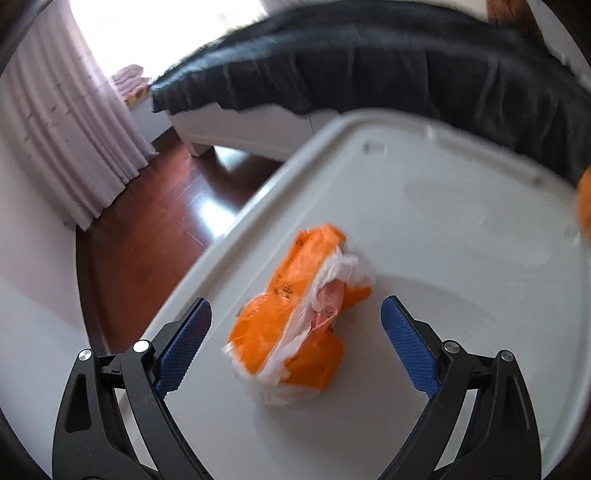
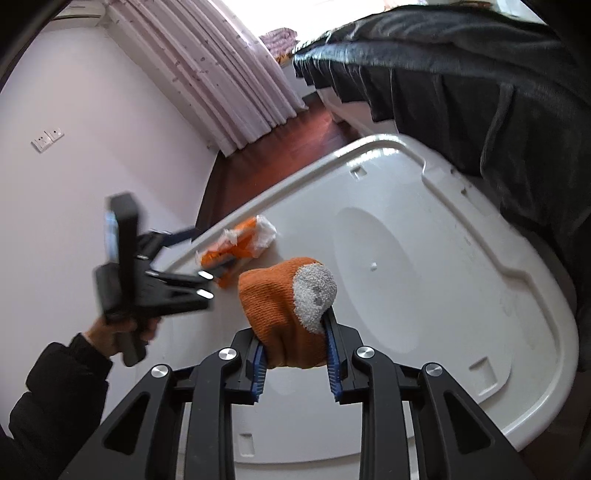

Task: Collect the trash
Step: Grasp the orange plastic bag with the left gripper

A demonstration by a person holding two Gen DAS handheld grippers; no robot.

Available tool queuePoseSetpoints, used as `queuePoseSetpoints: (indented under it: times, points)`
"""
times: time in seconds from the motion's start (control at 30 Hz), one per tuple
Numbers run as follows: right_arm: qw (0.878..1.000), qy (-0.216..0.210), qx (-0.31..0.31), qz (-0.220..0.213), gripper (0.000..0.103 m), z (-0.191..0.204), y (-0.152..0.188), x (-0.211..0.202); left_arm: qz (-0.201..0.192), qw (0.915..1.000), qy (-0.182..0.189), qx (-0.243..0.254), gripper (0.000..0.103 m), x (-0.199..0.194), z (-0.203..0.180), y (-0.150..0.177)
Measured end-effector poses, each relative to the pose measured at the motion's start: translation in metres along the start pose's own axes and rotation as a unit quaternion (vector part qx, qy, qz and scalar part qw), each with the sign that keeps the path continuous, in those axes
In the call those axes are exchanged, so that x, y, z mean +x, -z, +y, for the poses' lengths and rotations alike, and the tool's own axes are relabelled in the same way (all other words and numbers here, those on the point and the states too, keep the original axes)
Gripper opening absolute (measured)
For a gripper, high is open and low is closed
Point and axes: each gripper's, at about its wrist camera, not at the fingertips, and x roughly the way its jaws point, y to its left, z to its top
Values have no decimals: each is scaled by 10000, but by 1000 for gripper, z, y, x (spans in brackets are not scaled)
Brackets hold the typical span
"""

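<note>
gripper (image 1: 296, 321): black arms | blue ribbed pads | silver screws | sleeve (image 2: 55, 398): black

A white plastic table (image 1: 424, 192) carries a crumpled orange-and-white plastic bag (image 1: 295, 314), which lies near its left edge.

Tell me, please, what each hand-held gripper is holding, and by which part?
The right hand-held gripper pinches the orange sock by its lower end. The left hand-held gripper stands open around the orange wrapper, holding nothing.

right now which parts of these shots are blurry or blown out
Left wrist view: the orange bag and table edge smear with motion, and the window is blown out. Right wrist view: the left tool is blurred, the orange glove sharp.
</note>
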Motion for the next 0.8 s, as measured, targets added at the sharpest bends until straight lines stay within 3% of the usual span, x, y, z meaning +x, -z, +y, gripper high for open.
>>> queuePoseSetpoints:
  times: [0.1,0.17,0.27,0.37,0.47,0.67,0.8]
  points:
    - [9999,-8,-109,-40,26,4,-2,2,368,9990,-246,-7,86,30,-3,4]
    - [9999,10,-151,1,26,5,-1,5,271,9984,-66,-496,45,28,0,1]
    - [9998,43,-173,77,26,6,1,9,235,9962,-235,-807,36,19,-7,1]
    - [9996,138,-226,98,26,7,2,10,158,9917,-120,-1273,35,-5,-20,8]
    - [9997,59,-244,27,26,7,1,3,89,9804,-5,-1966,35,-46,-40,27]
    - [9995,-132,-202,-216,26,9,1,-22,239,9568,-499,-2854,35,-133,-96,99]
    - [9983,-134,-448,-345,26,21,15,-31,115,9259,-531,-3737,35,-194,-132,152]
